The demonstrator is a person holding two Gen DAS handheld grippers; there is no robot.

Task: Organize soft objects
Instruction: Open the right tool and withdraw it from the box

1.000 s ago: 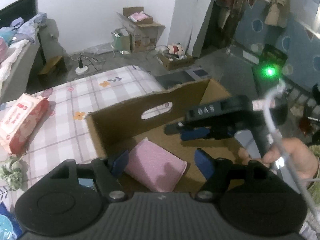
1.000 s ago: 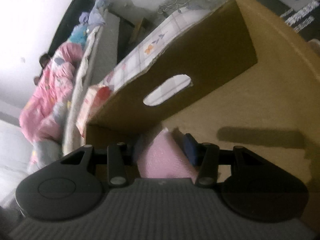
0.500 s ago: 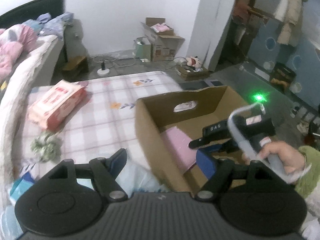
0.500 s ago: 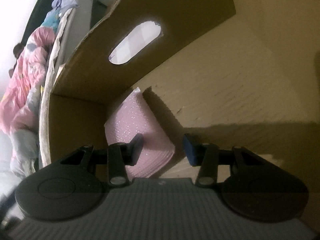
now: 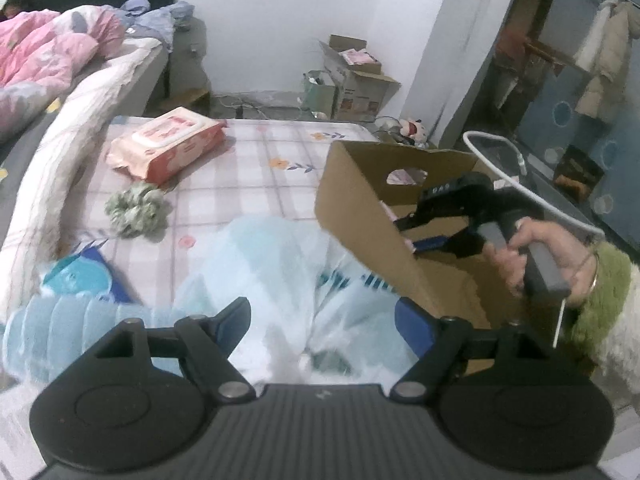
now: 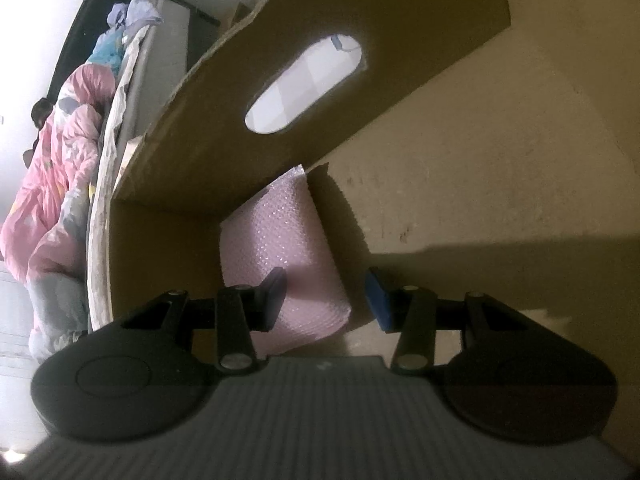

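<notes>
The left gripper (image 5: pixel 322 322) hung over a pale blue plastic-wrapped pack (image 5: pixel 280 280) on the checked bed (image 5: pixel 240 168); its jaws, which had just been opening, stood wide apart and clamped nothing. The right gripper (image 6: pixel 326 294) reached inside the cardboard box (image 6: pixel 460 168), jaws part-open and off the pink sponge (image 6: pixel 280 248), which leaned in the box's corner beside the left finger. A pink wipes pack (image 5: pixel 166 148) and a green scrunchie (image 5: pixel 136 210) lay on the bed, well apart from the box.
</notes>
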